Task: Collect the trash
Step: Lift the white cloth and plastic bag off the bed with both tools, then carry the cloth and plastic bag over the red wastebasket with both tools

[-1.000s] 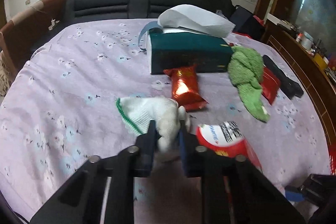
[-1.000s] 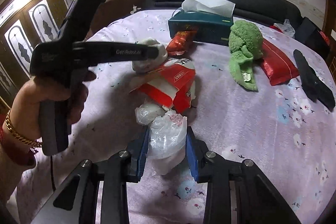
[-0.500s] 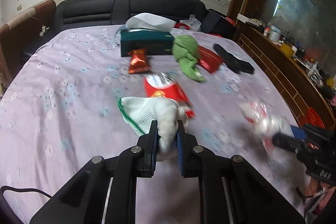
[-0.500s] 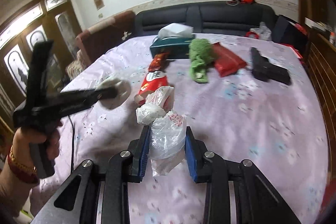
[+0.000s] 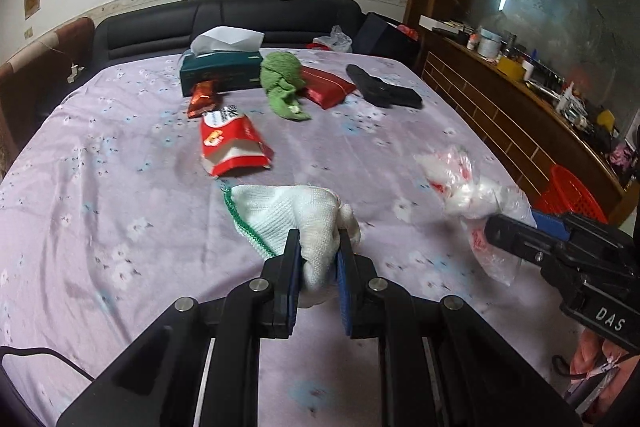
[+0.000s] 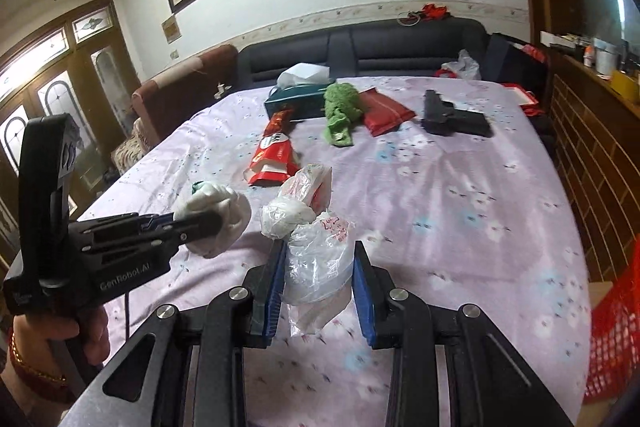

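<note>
Gripping white glove (image 5: 296, 223) and plastic bag (image 6: 316, 259), both grippers level.

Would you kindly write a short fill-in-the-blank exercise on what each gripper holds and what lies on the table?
1. The left gripper is shut on a white ______ with a green cuff.
2. The right gripper is shut on a crumpled clear ______ bag.
3. The green cloth lies between the tissue box and a ______ pouch.
4. The basket beside the table is ______ in colour.

Missing words: glove; plastic; red; red
</note>
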